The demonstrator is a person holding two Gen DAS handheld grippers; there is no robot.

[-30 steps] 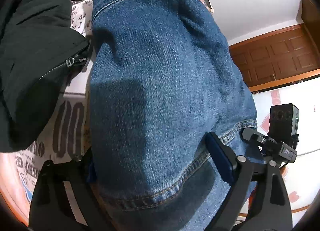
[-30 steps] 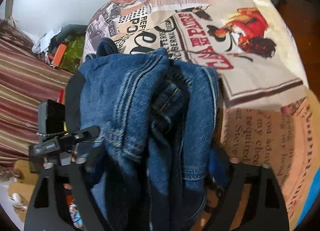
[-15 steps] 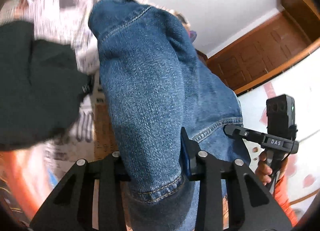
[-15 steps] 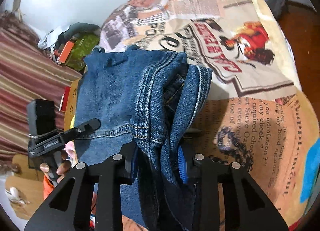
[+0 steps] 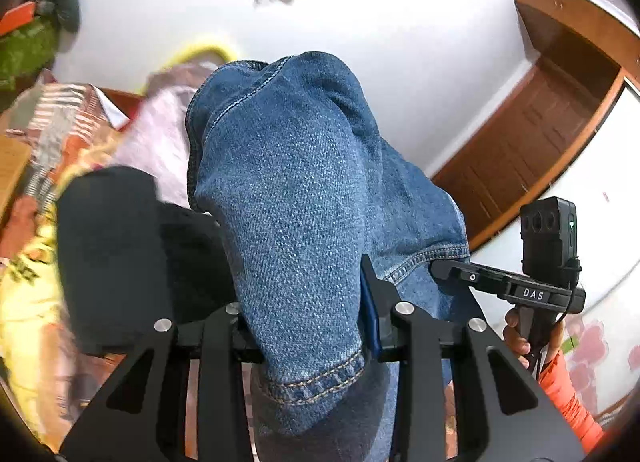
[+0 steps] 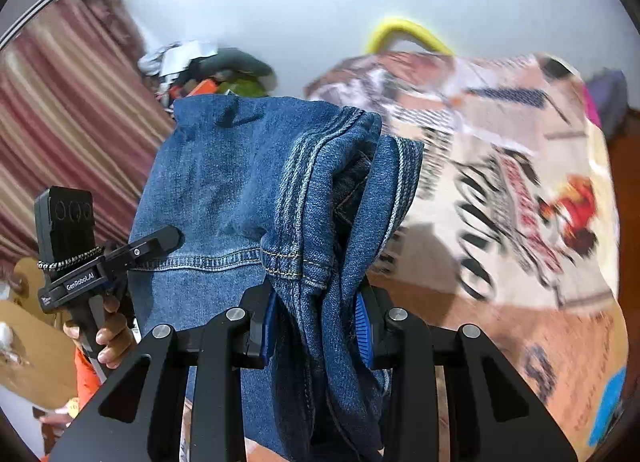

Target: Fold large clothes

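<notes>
A pair of blue jeans [image 5: 304, 190] is held up off the bed between both grippers. My left gripper [image 5: 308, 326] is shut on a hem edge of the denim, which drapes over and past its fingers. My right gripper [image 6: 316, 322] is shut on a bunched, seamed part of the jeans [image 6: 248, 182]. In the right wrist view the left gripper [image 6: 152, 242] shows at the left against the denim. In the left wrist view the right gripper [image 5: 452, 270] shows at the right edge of the cloth.
A bed with a printed newspaper-pattern cover [image 6: 520, 222] lies below and to the right. A black garment [image 5: 116, 246] lies on it at the left. A cluttered pile [image 6: 216, 74] sits by the wall, near striped curtains [image 6: 68, 110]. A wooden door [image 5: 532, 150] stands at the right.
Both grippers closed on the jeans and lifted them; both views have tilted up from the bed toward the wall.
</notes>
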